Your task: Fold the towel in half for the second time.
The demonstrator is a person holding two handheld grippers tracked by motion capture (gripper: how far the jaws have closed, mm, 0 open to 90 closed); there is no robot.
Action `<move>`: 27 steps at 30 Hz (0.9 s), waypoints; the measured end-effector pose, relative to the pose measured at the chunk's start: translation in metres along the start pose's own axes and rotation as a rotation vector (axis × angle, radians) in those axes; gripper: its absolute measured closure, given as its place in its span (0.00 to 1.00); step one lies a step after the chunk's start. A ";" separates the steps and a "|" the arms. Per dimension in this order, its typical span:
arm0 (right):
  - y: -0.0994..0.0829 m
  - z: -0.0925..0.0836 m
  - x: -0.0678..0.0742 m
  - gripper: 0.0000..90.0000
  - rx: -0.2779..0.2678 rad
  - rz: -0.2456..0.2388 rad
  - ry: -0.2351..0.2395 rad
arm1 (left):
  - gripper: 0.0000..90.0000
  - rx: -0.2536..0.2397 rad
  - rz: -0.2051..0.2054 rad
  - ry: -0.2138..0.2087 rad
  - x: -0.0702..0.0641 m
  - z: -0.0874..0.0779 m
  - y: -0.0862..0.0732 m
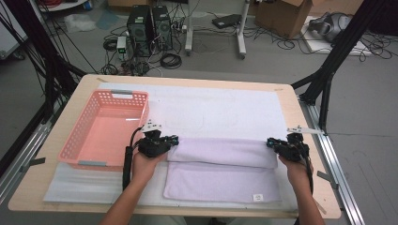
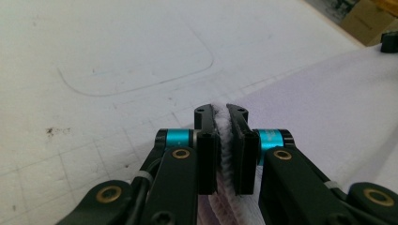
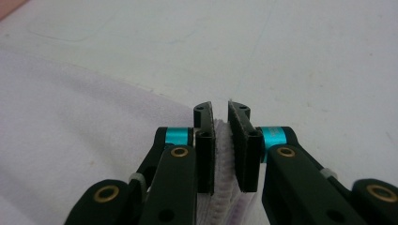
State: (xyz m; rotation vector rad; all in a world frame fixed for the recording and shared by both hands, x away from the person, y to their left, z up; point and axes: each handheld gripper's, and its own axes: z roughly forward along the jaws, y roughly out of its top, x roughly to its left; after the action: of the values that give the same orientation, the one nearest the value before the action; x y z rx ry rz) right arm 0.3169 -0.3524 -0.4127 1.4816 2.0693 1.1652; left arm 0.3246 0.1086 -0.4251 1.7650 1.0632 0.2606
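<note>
Work in hand: a pale lilac terry-cloth towel (image 1: pixel 220 168) is being folded on the white padded mat (image 1: pixel 211 110).
Left gripper (image 1: pixel 172 139): clamped on the towel's left end, pile pinched between the pads (image 2: pixel 206 150).
Right gripper (image 1: pixel 271 142): clamped likewise on the right end, fabric seen between its jaws.
Towel's place: stretched between both claws, one fold already laid over the lower layer; both ends are held so the edge stays taut and straight.
Pink slotted plastic basket (image 1: pixel 84 140): just outside the left claw, presumably kept close to receive the folded towel.

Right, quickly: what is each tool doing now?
Left tool: shut on the towel.
Right tool: shut on the towel.
</note>
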 end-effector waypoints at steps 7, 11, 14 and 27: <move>-0.028 -0.028 0.015 0.89 -0.073 -0.029 0.013 | 0.91 -0.034 0.042 -0.034 -0.013 -0.023 -0.020; -0.042 -0.039 0.022 0.89 -0.094 -0.032 0.013 | 0.91 -0.042 0.056 -0.044 -0.020 -0.031 -0.029; -0.052 -0.046 0.025 0.89 -0.102 -0.039 0.012 | 0.91 -0.050 0.048 -0.049 -0.024 -0.036 -0.037; -0.087 -0.077 0.041 0.89 -0.107 -0.083 0.029 | 0.91 -0.072 0.063 -0.064 -0.051 -0.065 -0.068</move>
State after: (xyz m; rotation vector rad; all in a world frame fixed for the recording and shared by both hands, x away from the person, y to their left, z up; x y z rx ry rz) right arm 0.1946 -0.3581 -0.4257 1.3248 2.0326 1.2508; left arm 0.2190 0.1190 -0.4371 1.7325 0.9421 0.2765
